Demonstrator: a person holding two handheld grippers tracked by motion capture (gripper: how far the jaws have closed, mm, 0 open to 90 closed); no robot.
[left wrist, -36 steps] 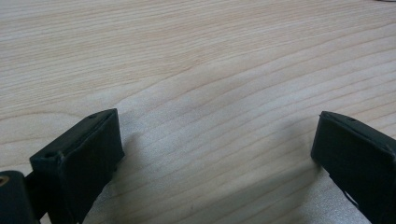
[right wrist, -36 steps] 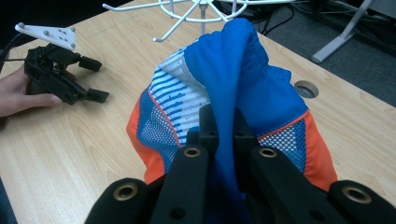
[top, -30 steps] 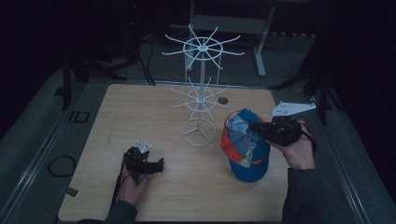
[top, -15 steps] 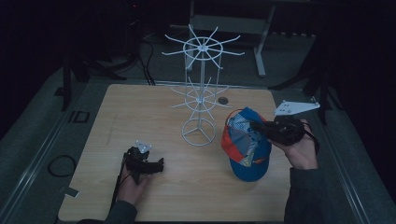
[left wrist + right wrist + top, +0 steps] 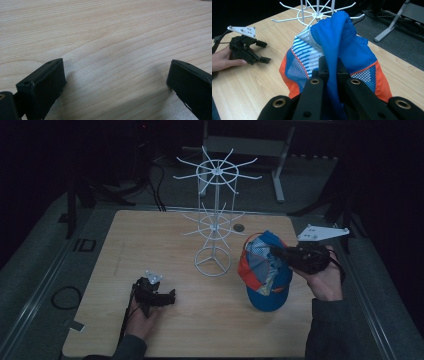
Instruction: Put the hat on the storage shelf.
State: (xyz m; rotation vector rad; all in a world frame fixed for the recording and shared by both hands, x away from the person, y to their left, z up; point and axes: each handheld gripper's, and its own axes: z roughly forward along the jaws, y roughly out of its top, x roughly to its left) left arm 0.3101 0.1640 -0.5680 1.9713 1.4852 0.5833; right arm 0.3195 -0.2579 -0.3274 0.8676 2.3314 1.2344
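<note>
Between the jaws of my right gripper (image 5: 331, 67) I have a fold of the blue and orange cap (image 5: 342, 50) pinched tight, and the cap hangs over the right part of the wooden table (image 5: 150, 235), just beside the white wire rack (image 5: 214, 220). My left gripper (image 5: 167, 296) rests low on the table near the front left, well apart from the cap, with its jaws wide apart and nothing between them.

A white wire display stand (image 5: 215, 215) stands upright at the middle of the wooden table (image 5: 150, 240). Just right of it, farther back, lies what seems a small dark disc (image 5: 239, 227).
</note>
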